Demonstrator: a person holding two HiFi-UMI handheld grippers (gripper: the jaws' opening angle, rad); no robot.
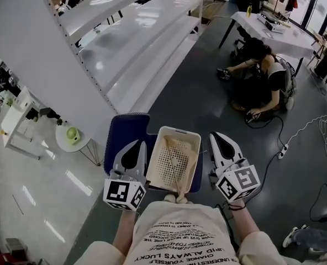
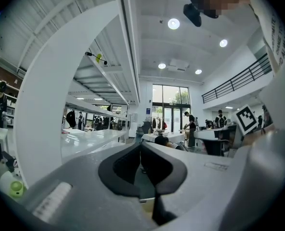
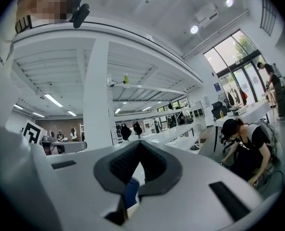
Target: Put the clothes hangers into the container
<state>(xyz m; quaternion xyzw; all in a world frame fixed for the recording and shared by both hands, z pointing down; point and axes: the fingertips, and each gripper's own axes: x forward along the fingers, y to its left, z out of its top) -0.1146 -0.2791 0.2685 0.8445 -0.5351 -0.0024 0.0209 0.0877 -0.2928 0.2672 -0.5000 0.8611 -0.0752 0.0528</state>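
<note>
A cream perforated container stands on a dark blue seat right below me. Inside it lies a thin wooden clothes hanger, reaching towards the near rim. My left gripper hovers by the container's left side, jaws shut with nothing between them; the left gripper view shows the pads meeting. My right gripper hangs by the container's right side, also shut and empty, and in the right gripper view its pads are closed together.
A long white shelf unit runs off to the upper left. A small round white table stands left of the seat. A person crouches on the grey floor at upper right, near a white table and floor cables.
</note>
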